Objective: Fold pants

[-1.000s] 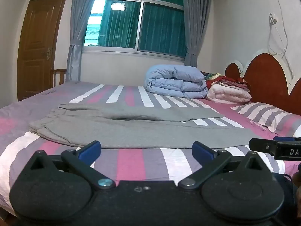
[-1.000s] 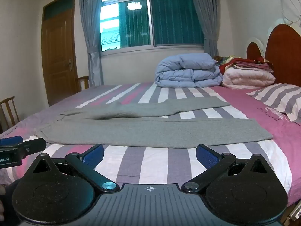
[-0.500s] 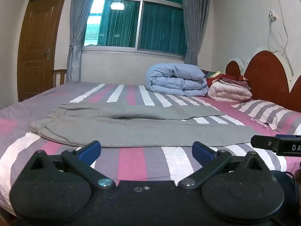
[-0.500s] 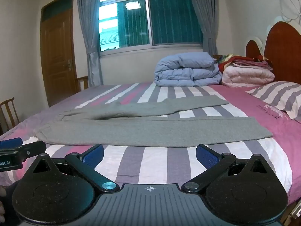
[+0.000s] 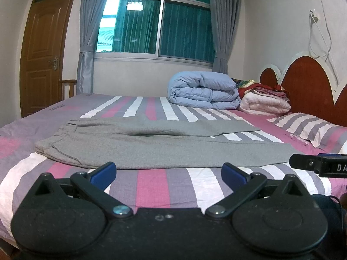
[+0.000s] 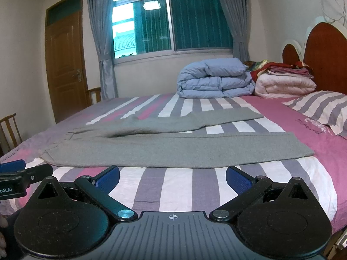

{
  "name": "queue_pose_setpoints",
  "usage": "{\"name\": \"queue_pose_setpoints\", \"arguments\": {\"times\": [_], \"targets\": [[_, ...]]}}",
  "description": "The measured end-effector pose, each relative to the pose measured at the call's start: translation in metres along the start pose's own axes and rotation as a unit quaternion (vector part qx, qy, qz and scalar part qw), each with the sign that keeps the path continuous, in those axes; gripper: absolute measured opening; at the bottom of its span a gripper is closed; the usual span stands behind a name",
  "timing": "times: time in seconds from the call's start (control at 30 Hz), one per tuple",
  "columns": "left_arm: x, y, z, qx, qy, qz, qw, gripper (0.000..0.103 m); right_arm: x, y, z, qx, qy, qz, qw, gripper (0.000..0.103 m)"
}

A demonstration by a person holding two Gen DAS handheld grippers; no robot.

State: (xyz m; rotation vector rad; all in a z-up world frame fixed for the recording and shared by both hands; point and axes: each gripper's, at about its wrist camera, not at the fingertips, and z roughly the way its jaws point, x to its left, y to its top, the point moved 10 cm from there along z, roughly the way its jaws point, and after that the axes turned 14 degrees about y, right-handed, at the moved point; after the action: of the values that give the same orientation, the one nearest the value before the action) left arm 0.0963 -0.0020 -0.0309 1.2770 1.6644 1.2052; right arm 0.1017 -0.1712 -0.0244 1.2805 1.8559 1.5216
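Both the left gripper (image 5: 168, 171) and right gripper (image 6: 172, 176) are being held wide near the pants (image 6: 173, 149); a single layer may be pinched, skewing the fold.

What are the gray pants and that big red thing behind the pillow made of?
The gray pants look like soft knit cotton, maybe fleece: matte, slightly fuzzy, lying limp. The red headboard behind the striped pillow looks like polished wood, smooth and faintly shiny, though it may be painted board.

Both the left gripper (image 5: 168, 173) and the right gripper (image 6: 172, 176) show black linkages, blue pads, silver pivot screws and 2 round discs.
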Motion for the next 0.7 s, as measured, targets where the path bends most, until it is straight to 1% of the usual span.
{"name": "queue_pose_setpoints", "arguments": {"times": [0.7], "targets": [[-0.0014, -0.0005, 0.0021, 0.001, 0.001, 0.001, 1.0000, 0.097, -0.0016, -0.0008, 0.0020, 0.002, -0.001, 0.003, 1.000, 0.103]]}}
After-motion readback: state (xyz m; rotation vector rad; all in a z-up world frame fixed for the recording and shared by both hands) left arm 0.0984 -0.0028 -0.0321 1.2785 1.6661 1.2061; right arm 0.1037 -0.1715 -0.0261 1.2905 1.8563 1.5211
